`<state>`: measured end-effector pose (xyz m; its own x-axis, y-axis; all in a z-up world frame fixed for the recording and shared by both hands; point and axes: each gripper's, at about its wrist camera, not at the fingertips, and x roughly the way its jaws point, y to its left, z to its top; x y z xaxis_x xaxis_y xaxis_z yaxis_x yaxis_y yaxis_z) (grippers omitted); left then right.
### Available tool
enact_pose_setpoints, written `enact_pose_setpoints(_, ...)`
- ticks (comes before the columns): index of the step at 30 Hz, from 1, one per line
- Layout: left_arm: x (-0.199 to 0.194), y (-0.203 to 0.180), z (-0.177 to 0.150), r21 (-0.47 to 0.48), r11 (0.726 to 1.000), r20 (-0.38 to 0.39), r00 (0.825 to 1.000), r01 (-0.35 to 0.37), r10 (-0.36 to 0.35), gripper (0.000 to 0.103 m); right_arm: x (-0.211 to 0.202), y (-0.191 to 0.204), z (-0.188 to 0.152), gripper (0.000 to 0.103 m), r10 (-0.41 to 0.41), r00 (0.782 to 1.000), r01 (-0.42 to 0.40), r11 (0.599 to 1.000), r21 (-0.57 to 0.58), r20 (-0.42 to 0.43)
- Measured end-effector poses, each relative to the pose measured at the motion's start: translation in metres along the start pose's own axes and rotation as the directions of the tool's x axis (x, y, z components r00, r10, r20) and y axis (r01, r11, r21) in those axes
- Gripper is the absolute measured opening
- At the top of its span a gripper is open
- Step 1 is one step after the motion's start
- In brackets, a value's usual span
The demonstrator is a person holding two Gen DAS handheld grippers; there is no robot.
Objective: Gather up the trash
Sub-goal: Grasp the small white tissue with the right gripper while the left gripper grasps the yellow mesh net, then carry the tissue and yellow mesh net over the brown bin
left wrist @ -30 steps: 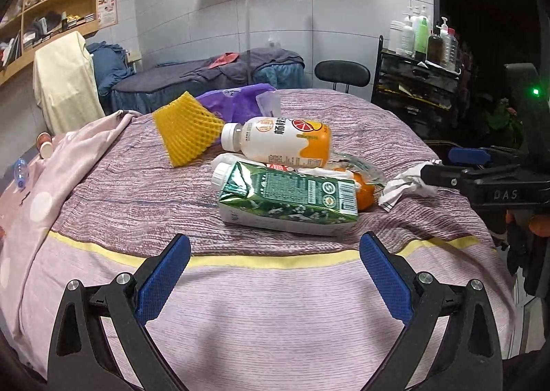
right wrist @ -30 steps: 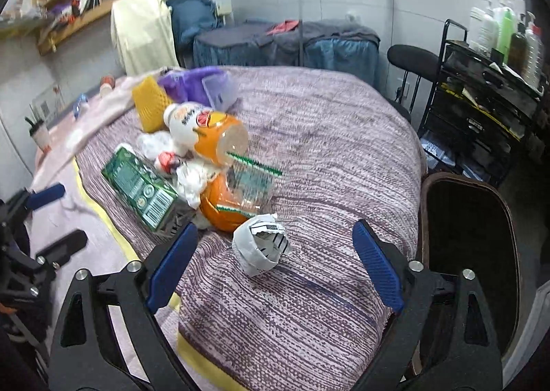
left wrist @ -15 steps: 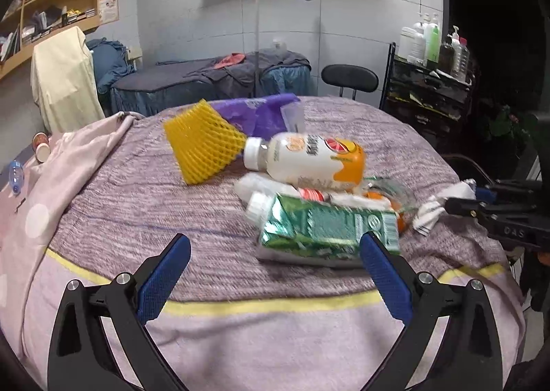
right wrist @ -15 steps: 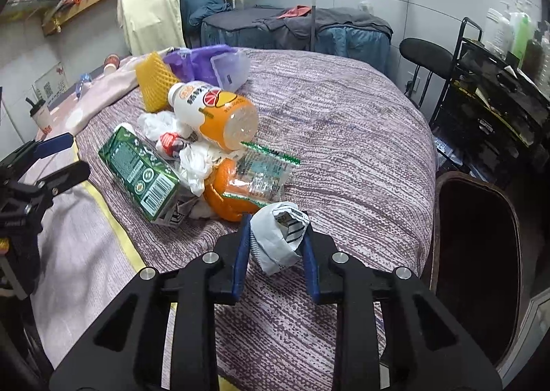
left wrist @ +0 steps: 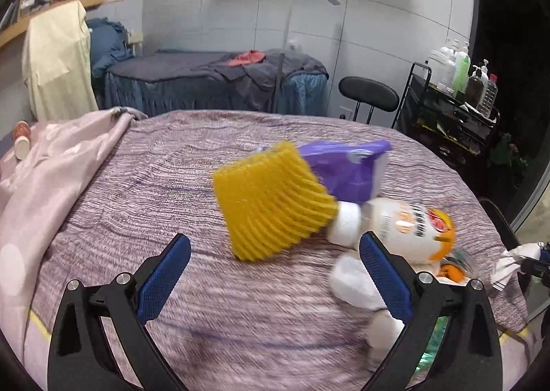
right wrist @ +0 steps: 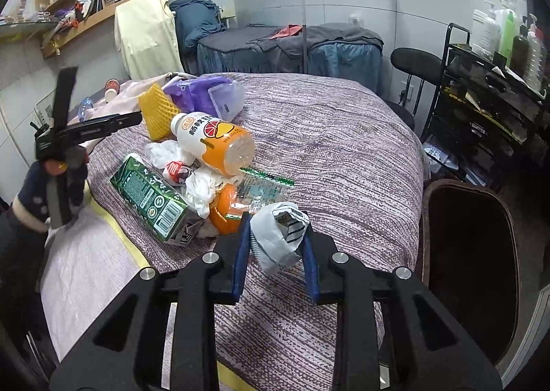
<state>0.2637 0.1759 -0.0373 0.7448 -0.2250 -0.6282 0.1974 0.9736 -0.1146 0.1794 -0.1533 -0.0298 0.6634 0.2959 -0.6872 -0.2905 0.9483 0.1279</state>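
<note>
My right gripper (right wrist: 276, 229) is shut on a crumpled white wrapper (right wrist: 275, 239), held just above the striped purple bedspread (right wrist: 343, 150). Behind it lies a pile of trash: a green carton (right wrist: 147, 195), a white and orange juice bottle (right wrist: 213, 143), white tissue (right wrist: 199, 188), an orange piece (right wrist: 223, 212) and a clear wrapper (right wrist: 264, 188). My left gripper (left wrist: 275, 246) stands open with nothing between its fingers. Just beyond its fingers lies the yellow foam net (left wrist: 271, 198), with a purple bag (left wrist: 343, 167) behind it and the bottle (left wrist: 398, 229) to the right.
A dark open bin (right wrist: 471, 253) stands on the floor right of the bed. A pink blanket (left wrist: 51, 178) covers the bed's left side. Beyond the bed are a black stool (left wrist: 367, 95), a black trolley with bottles (right wrist: 491, 88) and a floor lamp (left wrist: 285, 47).
The right gripper closed on the white wrapper and has held it in place since. The left gripper swung left along the bed, from the green carton to the yellow net.
</note>
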Motion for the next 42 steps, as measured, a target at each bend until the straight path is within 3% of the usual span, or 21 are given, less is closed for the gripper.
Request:
enact_pose_setpoints(4,0.025,0.016,0.011,0.006,0.997,-0.035,0.997,0.075,-0.074,0.096,0.006,-0.004,0.003,0.028,-0.007,1.0,0.007,1.0,0.015,-0.01)
enact_pose_setpoints(6,0.034,0.015,0.013,0.037,0.994,-0.049,0.994,0.099,-0.097,0.089,0.009,-0.004,0.003,0.028,-0.01,1.0,0.01,1.0,0.018,-0.014)
enact_pose_setpoints(8,0.04,0.011,0.011,0.053,0.99,-0.069,0.99,0.127,-0.124,0.077,0.013,-0.004,0.004,0.028,-0.011,1.0,0.012,1.0,0.021,-0.018)
enact_pose_setpoints(10,0.044,0.007,0.008,0.065,0.987,-0.09,0.986,0.15,-0.144,0.047,0.017,-0.004,0.004,0.028,-0.013,1.0,0.014,1.0,0.026,-0.022)
enact_pose_setpoints(11,0.045,0.006,0.006,0.063,0.985,-0.101,0.982,0.164,-0.157,0.039,0.018,-0.005,0.004,0.028,-0.013,1.0,0.014,0.999,0.031,-0.023)
enact_pose_setpoints(12,0.044,0.006,0.004,0.059,0.982,-0.106,0.98,0.178,-0.171,0.025,0.019,-0.005,0.004,0.028,-0.013,1.0,0.014,0.999,0.035,-0.024)
enact_pose_setpoints(13,0.042,0.005,0.001,0.057,0.98,-0.104,0.978,0.189,-0.182,0.019,0.02,-0.006,0.004,0.028,-0.013,1.0,0.014,0.999,0.04,-0.025)
enact_pose_setpoints(17,0.022,0.007,-0.006,0.024,0.979,-0.053,0.978,0.203,-0.201,0.017,0.018,-0.008,0.004,0.028,-0.006,1.0,0.007,0.998,0.056,-0.012)
enact_pose_setpoints(29,-0.061,-0.033,-0.021,0.006,0.994,0.08,0.99,0.112,-0.112,0.016,-0.004,-0.012,-0.001,0.028,0.017,0.999,-0.022,0.996,0.09,0.05)
enact_pose_setpoints(34,-0.085,-0.061,-0.023,0.012,0.993,0.122,0.985,0.119,-0.12,0.016,-0.022,-0.018,-0.005,0.028,0.023,0.996,-0.031,0.994,0.103,0.083)
enact_pose_setpoints(42,-0.095,-0.112,-0.034,0.041,0.985,0.129,0.977,0.166,-0.17,0.016,-0.049,-0.045,-0.021,0.028,-0.004,0.991,-0.018,0.987,0.163,0.133)
